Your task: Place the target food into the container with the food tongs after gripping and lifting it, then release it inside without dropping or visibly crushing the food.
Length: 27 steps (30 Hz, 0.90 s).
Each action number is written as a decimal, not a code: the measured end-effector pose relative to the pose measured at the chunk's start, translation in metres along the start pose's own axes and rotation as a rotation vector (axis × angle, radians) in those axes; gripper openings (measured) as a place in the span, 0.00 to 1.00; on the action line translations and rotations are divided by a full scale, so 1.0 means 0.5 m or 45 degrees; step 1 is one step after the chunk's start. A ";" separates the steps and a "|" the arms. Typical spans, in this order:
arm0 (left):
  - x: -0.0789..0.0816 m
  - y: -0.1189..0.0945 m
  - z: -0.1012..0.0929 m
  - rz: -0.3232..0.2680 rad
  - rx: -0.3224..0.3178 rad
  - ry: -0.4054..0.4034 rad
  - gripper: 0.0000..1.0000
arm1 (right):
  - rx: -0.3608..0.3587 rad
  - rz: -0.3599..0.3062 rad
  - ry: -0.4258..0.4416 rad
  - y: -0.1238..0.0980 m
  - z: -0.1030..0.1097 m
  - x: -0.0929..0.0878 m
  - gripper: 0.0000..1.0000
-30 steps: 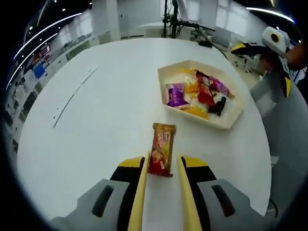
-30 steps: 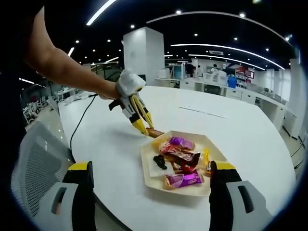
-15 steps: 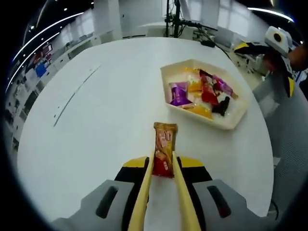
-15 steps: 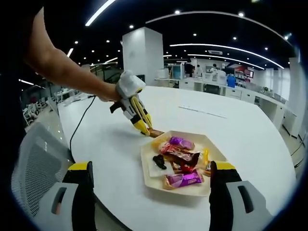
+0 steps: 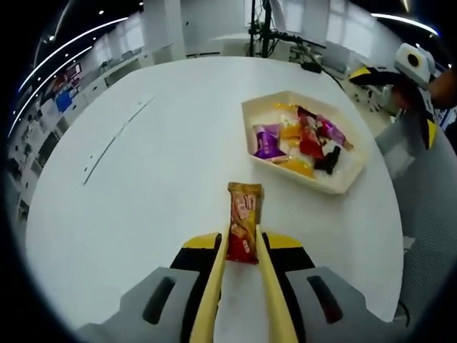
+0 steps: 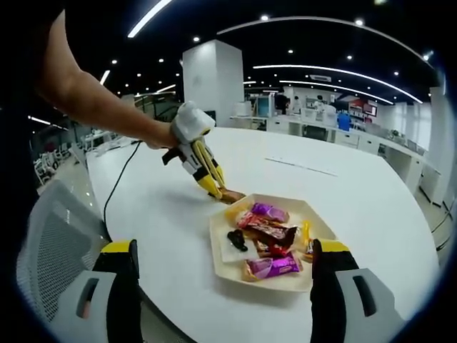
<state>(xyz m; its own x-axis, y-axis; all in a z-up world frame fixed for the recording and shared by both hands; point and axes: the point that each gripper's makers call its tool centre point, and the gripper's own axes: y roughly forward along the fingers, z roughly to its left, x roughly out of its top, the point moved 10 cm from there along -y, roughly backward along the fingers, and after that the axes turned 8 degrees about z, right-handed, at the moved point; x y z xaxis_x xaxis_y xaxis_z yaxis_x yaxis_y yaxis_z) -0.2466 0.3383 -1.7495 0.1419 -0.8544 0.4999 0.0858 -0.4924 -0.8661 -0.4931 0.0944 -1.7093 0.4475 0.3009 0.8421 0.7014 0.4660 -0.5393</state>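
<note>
Snack bar in orange-red wrapper (image 5: 243, 220) sits clamped in left claw (image 5: 241, 246), long axis along the jaws; cream hexagonal tray (image 5: 341, 182) lies ahead-right near worktop (image 5: 143, 171) edge. Right claw (image 6: 223, 266) gapes apart, idle.

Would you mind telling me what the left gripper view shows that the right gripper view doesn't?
Left gripper view: the snack bar end to end, pinched between the left gripper's jaws. Right gripper view: the person's forearm, a mesh chair, and the right gripper's wide-open jaws. Both share the white table and the tray of wrapped snacks.
</note>
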 end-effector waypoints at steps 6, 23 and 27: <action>0.005 -0.018 -0.001 -0.007 -0.005 -0.016 0.19 | 0.001 -0.003 0.002 0.000 0.000 0.000 0.99; 0.027 -0.106 -0.005 0.022 -0.050 0.002 0.19 | 0.011 0.008 -0.021 0.002 0.004 0.000 0.99; 0.027 -0.134 0.001 0.026 -0.045 -0.010 0.19 | 0.013 0.008 -0.025 0.002 0.005 0.000 0.99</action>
<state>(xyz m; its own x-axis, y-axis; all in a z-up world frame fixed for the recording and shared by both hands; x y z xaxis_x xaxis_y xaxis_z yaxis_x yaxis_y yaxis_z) -0.2502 0.3600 -1.6849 0.1509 -0.8630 0.4821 0.0478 -0.4808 -0.8755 -0.4937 0.0969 -1.7097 0.4407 0.3203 0.8386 0.6927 0.4728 -0.5446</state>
